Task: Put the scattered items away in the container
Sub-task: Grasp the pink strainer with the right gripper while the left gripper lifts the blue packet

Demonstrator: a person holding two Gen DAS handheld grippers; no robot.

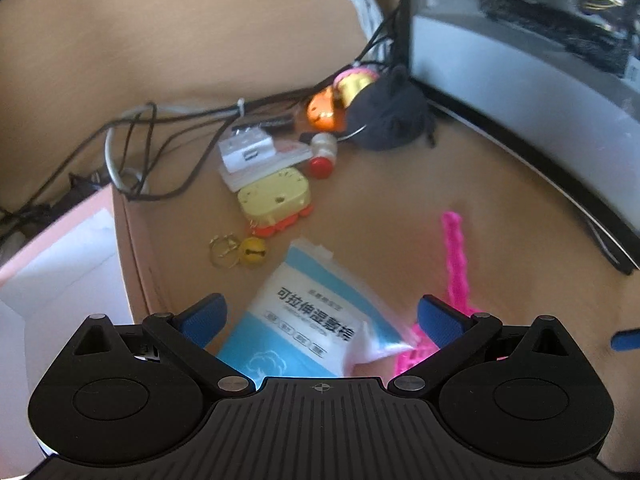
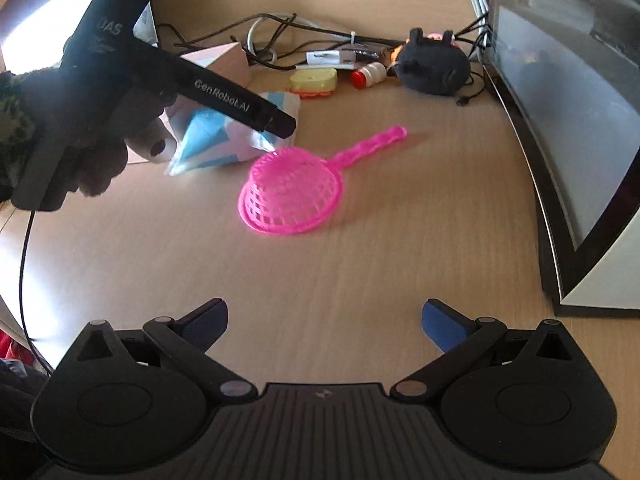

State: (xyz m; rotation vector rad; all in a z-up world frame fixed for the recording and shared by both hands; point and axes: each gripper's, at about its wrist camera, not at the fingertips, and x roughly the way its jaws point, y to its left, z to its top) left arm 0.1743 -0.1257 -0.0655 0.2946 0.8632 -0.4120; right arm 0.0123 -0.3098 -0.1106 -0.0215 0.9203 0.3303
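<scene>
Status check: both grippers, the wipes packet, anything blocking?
Left gripper open, astride the blue wipes packet, not closed on it. Right gripper open, empty, above bare desk. Pink strainer beside the packet; pink box to its left.

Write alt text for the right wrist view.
The open right gripper hovers over a wooden desk, facing a pink plastic strainer. Beyond it, the left gripper, held in a hand, reaches over a blue-and-white packet; small toys and cables line the back edge.
</scene>
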